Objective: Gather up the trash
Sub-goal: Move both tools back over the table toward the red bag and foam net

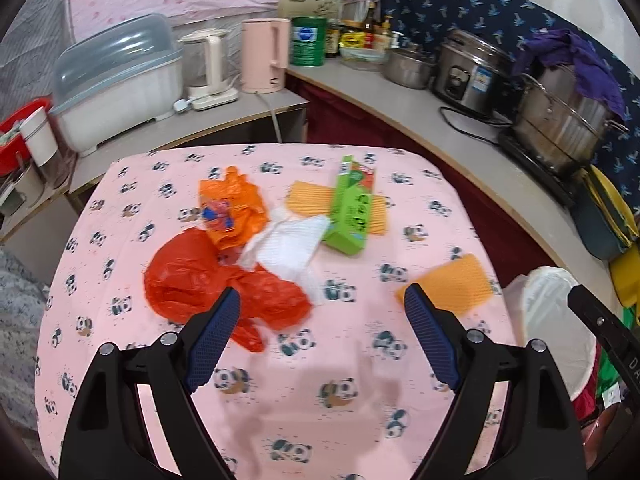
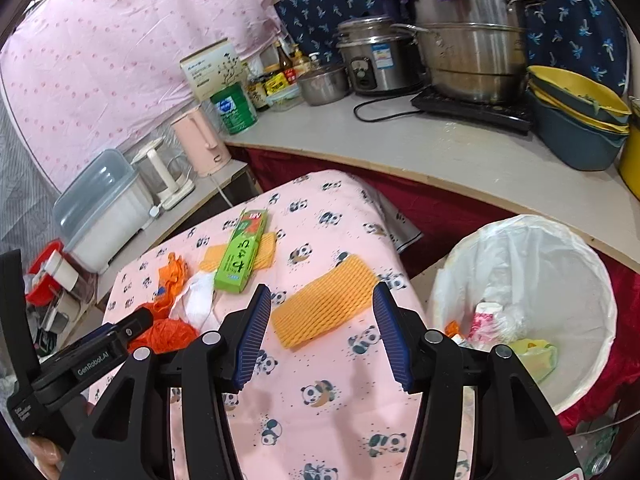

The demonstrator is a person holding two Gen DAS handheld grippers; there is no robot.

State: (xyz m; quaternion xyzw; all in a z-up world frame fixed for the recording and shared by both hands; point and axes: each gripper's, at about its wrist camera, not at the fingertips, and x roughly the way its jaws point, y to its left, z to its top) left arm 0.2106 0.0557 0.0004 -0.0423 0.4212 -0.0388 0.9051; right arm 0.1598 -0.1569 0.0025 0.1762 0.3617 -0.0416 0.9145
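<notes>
Lying on your surface [image 1: 280, 380]: two foam nets [image 2: 324, 300], two plastic bags [image 1: 192, 280], one tissue [image 1: 288, 248], one green box [image 1: 354, 208]. Both fingers [image 1: 216, 328] spread, grasping nothing.

Trash on panda-print surface [image 1: 280, 380]: crumpled red bag [image 1: 208, 280] touching orange bag [image 1: 234, 208] and white tissue [image 1: 288, 248]; green carton [image 1: 354, 208] lying across yellow foam net [image 1: 304, 198]; second orange foam net [image 2: 324, 300] flat, apart, near the lined white bin [image 2: 592, 280] beside the surface, some trash inside
</notes>
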